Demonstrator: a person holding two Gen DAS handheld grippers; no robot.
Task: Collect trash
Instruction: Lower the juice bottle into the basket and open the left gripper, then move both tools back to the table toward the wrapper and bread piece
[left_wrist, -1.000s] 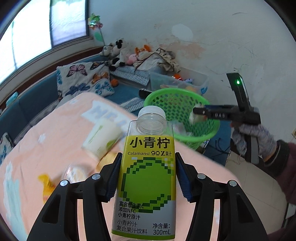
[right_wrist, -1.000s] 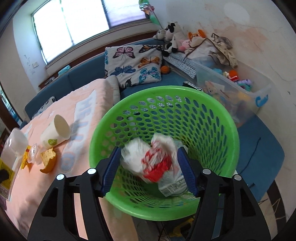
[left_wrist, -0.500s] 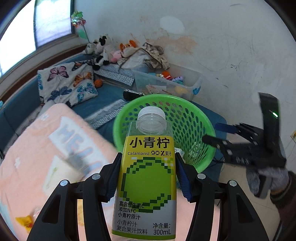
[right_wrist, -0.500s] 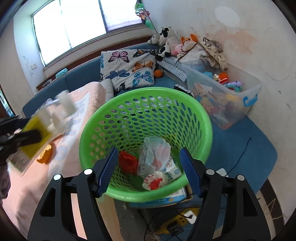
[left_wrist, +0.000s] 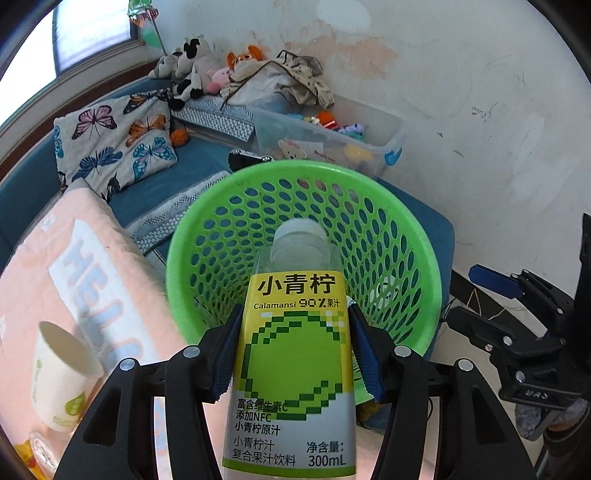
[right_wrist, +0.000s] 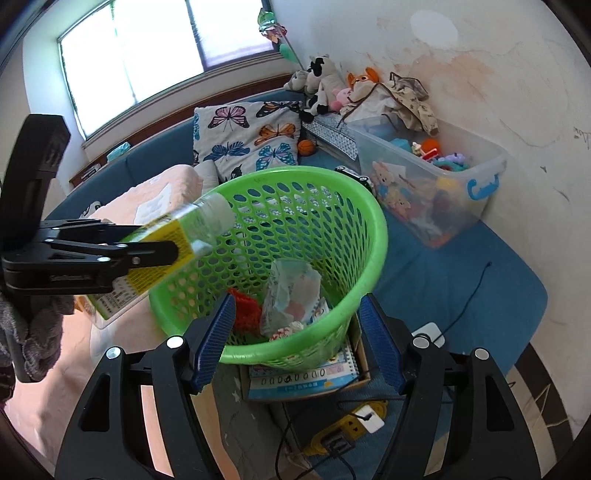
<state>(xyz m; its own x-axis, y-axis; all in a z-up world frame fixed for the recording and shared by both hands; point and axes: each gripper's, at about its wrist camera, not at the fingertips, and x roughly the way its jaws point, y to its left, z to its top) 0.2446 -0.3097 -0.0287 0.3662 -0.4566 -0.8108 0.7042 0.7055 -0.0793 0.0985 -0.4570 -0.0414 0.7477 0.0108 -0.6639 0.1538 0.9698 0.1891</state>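
- Left wrist view: the juice bottle is pinched at its label by the jaws of the left gripper, cap forward over the green basket.
- Right wrist view: the bottle's cap end is seen just past the basket's near rim, with its base outside.
- The bottle should be carried further over the opening before the jaws are spread, so that it drops clear of the rim.
- The right gripper is empty, its jaws spread, and should be kept back from the rim.
- The paper cup near the bed's edge is judged to be collected next.
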